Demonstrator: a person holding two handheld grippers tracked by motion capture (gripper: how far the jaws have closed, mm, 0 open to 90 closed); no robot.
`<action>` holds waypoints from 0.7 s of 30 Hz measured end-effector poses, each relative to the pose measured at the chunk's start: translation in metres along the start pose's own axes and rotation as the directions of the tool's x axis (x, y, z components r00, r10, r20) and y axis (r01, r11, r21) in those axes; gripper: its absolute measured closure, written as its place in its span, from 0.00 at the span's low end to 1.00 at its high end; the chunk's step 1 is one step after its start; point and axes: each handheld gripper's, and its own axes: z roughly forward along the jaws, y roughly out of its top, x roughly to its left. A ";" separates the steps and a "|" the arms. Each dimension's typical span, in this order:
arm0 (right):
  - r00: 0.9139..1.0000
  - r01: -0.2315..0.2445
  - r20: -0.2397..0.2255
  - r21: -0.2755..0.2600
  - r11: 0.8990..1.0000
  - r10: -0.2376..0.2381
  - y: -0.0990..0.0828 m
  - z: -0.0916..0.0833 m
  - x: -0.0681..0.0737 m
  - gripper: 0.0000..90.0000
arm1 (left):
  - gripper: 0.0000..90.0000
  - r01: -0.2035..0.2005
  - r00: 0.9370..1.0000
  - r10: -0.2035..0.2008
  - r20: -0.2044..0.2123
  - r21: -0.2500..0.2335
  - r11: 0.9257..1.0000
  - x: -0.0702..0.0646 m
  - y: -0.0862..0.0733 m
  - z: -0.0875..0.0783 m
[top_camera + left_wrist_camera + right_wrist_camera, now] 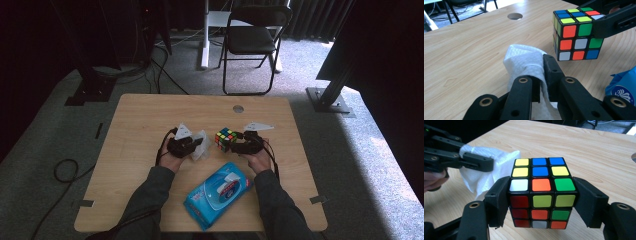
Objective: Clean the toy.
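A scrambled colour cube (225,138) sits in my right gripper (235,145), whose jaws press on its two sides; in the right gripper view the cube (541,192) is squeezed between the two black jaws just above the table. My left gripper (197,147) is shut on a crumpled white wipe (201,145). In the left gripper view the wipe (524,62) bulges out between the jaws, and the cube (574,35) hangs a short way to its right, apart from it. In the right gripper view the wipe (484,167) is to the cube's left.
A blue pack of wet wipes (219,193) lies on the wooden table (135,120) between the forearms, near the front edge. A cable hole (238,108) is at the table's back. A black folding chair (252,40) stands on the carpet beyond.
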 end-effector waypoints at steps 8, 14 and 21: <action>1.000 0.004 0.019 0.018 1.000 -0.005 -0.005 0.003 -0.002 0.38 | 0.94 -0.001 1.000 0.001 -0.003 0.006 1.000 0.000 -0.001 -0.001; 1.000 -0.008 0.027 0.021 1.000 0.008 -0.013 0.006 -0.007 0.38 | 0.94 0.002 1.000 -0.002 -0.002 0.010 1.000 0.000 -0.002 0.001; 0.999 0.005 0.043 0.045 0.999 -0.007 -0.019 0.010 -0.006 0.38 | 0.94 0.002 1.000 -0.002 0.002 0.019 1.000 0.000 -0.004 0.002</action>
